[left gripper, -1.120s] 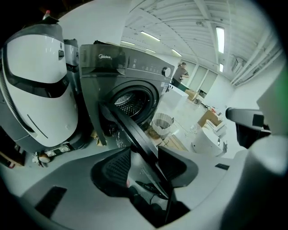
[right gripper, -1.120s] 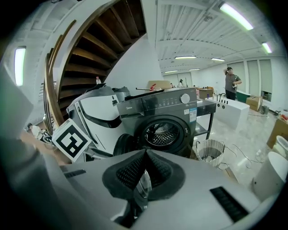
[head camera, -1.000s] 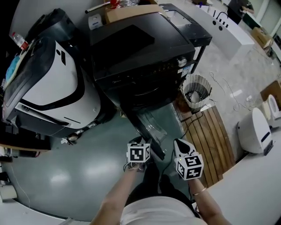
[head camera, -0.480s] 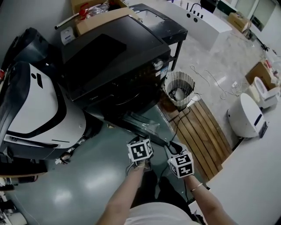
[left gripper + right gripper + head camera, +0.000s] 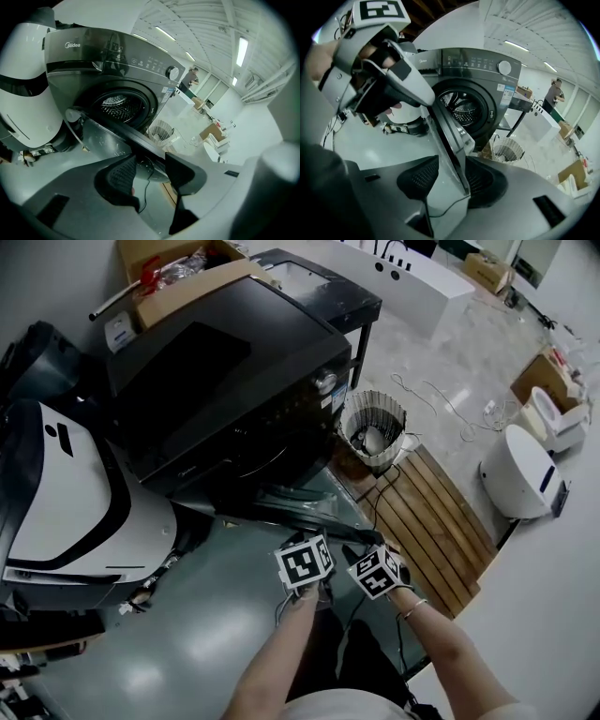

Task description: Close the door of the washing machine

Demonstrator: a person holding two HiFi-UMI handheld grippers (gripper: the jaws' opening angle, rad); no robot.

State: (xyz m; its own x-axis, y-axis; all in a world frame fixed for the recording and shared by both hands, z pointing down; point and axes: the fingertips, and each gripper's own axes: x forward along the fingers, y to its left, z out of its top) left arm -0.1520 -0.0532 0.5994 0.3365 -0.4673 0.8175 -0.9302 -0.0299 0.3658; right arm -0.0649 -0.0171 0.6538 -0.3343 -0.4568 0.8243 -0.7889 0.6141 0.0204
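Dark grey washing machine (image 5: 220, 371) stands between a white appliance (image 5: 56, 493) and a wire basket (image 5: 373, 432). We see its door (image 5: 445, 133) swung out, with the drum (image 5: 461, 108) exposed behind it. Right gripper (image 5: 449, 172) has its jaws clamped on the door's free edge, the pane filling the gap between the pads. Left gripper (image 5: 151, 163) is just beside it, jaws narrowly apart, the door edge just ahead of the tips, gripping nothing. A slatted wood mat (image 5: 436, 521) lies right of the door.
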